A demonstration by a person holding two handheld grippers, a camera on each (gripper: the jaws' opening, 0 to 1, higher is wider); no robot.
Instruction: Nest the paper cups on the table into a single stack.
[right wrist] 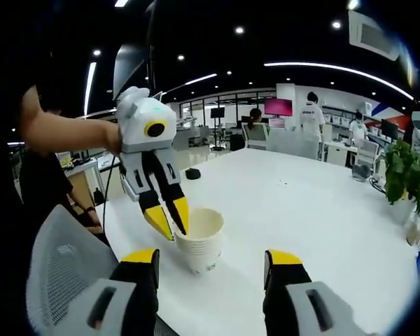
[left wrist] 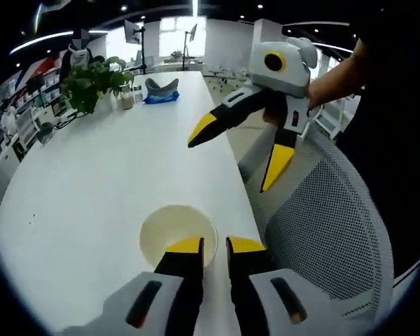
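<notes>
Left gripper [right wrist: 173, 225] fingers pinching cup stack [right wrist: 200, 241] rim.

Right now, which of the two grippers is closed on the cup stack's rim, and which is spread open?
The left gripper pinches the near rim of the paper cup stack, jaws nearly together. The right gripper has its jaws spread wide, holding nothing.

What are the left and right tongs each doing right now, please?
Left tongs: shut on the rim of the paper cup stack.
Right tongs: open, holding nothing, raised beside the table.
</notes>
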